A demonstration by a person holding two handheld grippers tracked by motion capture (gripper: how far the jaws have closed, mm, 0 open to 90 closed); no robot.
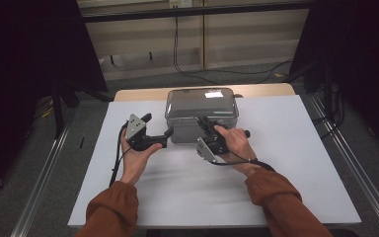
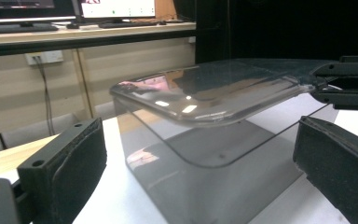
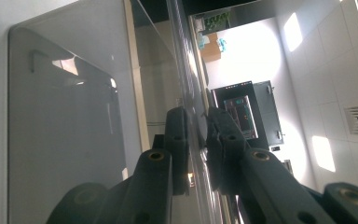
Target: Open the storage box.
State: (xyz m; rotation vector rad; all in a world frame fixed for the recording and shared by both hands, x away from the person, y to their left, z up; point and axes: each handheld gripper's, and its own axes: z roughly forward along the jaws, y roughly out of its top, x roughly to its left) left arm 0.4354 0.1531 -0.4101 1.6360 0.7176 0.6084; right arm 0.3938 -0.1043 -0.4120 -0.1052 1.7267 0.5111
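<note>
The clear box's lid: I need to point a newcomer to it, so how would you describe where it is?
Start at the white table and find the clear box at its far middle edge. The lid is the flat, smoky see-through sheet on top of it, with rounded corners and a glare spot. The right tongs are shut on its near edge, while the left tongs stand open beside the box.

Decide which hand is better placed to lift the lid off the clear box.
Probably the right: the right gripper is already clamped on the lid edge, while the left gripper sits open beside the box.
</note>
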